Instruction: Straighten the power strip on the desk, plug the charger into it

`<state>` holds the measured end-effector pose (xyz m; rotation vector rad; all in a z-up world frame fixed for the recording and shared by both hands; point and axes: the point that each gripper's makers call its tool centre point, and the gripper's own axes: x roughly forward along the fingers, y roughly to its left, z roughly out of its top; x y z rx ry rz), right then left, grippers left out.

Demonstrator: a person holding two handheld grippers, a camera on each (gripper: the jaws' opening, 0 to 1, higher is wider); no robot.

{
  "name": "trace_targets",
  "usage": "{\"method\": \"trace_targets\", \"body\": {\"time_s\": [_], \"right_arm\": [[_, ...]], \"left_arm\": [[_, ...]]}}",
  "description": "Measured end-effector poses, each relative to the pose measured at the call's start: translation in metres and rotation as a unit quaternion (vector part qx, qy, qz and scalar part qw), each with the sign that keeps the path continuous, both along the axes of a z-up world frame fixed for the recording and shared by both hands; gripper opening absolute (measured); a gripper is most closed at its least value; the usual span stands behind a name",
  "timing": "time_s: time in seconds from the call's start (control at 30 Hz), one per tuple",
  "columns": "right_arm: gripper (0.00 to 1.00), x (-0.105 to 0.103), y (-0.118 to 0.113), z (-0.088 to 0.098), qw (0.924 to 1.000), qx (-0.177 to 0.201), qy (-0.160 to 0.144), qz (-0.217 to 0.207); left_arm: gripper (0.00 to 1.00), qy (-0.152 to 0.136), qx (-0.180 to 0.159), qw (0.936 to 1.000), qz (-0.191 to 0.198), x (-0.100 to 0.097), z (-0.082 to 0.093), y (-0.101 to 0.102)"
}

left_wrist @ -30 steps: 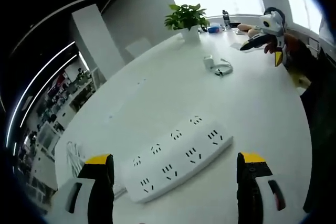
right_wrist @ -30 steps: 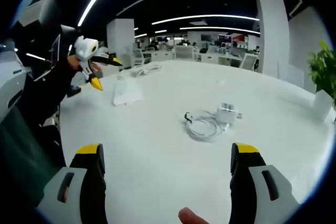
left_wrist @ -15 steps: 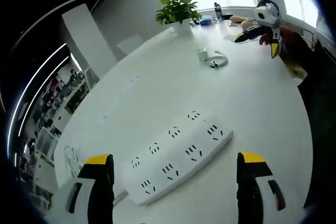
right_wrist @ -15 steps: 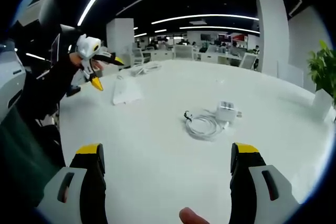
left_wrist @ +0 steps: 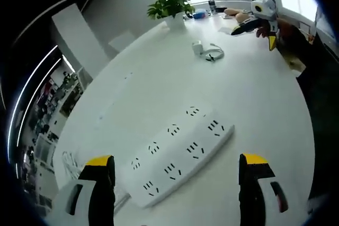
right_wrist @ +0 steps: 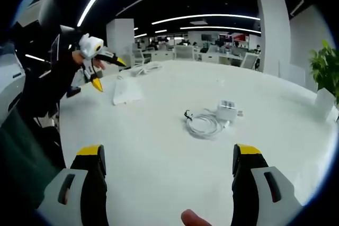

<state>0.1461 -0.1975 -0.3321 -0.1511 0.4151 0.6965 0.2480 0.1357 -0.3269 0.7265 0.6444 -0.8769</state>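
Both claws stayed wide open and empty while the left gripper (left_wrist: 176,183) crept closer over the crooked white plastic power strip (left_wrist: 177,154), far from the small white charger (right_wrist: 228,110) mid-desk, nothing grabbed yet.

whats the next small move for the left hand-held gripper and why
Probably lower the left hand-held gripper onto the white multi-socket power strip: the strip lies diagonally between its open jaws, untouched, while the white charger with coiled cable sits far across the white desk.

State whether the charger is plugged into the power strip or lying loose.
Loose. The charger lies on the desk beside its coiled cable, apart from the power strip, whose sockets show nothing plugged in.
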Motion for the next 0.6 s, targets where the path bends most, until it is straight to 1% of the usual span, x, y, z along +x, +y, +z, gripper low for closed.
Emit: {"method": "trace_targets", "body": {"time_s": [0.23, 0.4, 0.6], "right_arm": [[1.0, -0.0006, -0.0017, -0.0012, 1.0, 0.0, 0.001, -0.003], [1.0, -0.0002, -0.0015, -0.0034, 1.0, 0.001, 0.004, -0.003], [0.99, 0.001, -0.0011, -0.0022, 1.0, -0.001, 0.003, -0.001]], "left_arm": [[1.0, 0.006, 0.012, 0.9998, -0.012, 0.0022, -0.0001, -0.0003], [1.0, 0.013, 0.021, 0.9994, -0.025, 0.0016, -0.0036, -0.0017], [1.0, 0.025, 0.011, 0.9992, -0.03, 0.0052, -0.0057, -0.0032]]}}
